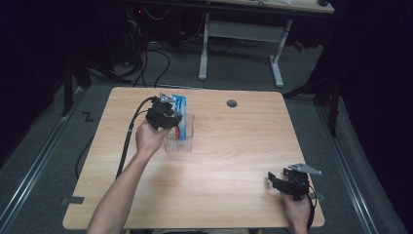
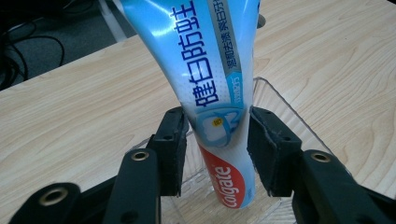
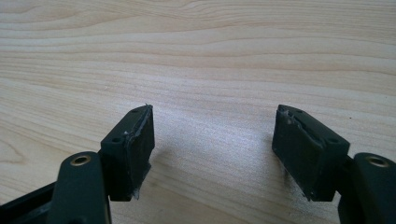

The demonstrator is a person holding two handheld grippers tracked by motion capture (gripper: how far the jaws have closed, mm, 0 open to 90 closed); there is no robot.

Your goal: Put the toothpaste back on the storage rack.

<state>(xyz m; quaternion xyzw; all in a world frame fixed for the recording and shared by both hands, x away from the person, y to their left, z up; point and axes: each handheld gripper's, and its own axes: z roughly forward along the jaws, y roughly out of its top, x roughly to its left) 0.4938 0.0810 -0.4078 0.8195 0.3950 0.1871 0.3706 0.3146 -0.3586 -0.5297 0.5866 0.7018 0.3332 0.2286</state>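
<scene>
A person is sitting at a light wooden table (image 1: 219,161), working with two hand-held grippers. Judging from how things lie, the job is putting a toothpaste tube into a clear plastic bin, and it is looking nearly done.

The one clear plastic bin (image 1: 187,145) is sitting on the left half of the table, towards the far edge. In the left gripper view its transparent rim (image 2: 280,100) is showing behind the jaws.

The one toothpaste tube (image 2: 210,93), blue and white with a red lower end, is standing upright with that end down inside the bin. The left gripper (image 2: 215,140) is clamping it about halfway up, both pads pressing on its sides. What seems left is letting go and drawing the gripper away.

The right gripper (image 3: 212,149) is resting near the table's front right corner, well apart from the bin, its jaws spread wide and gripping nothing.
</scene>
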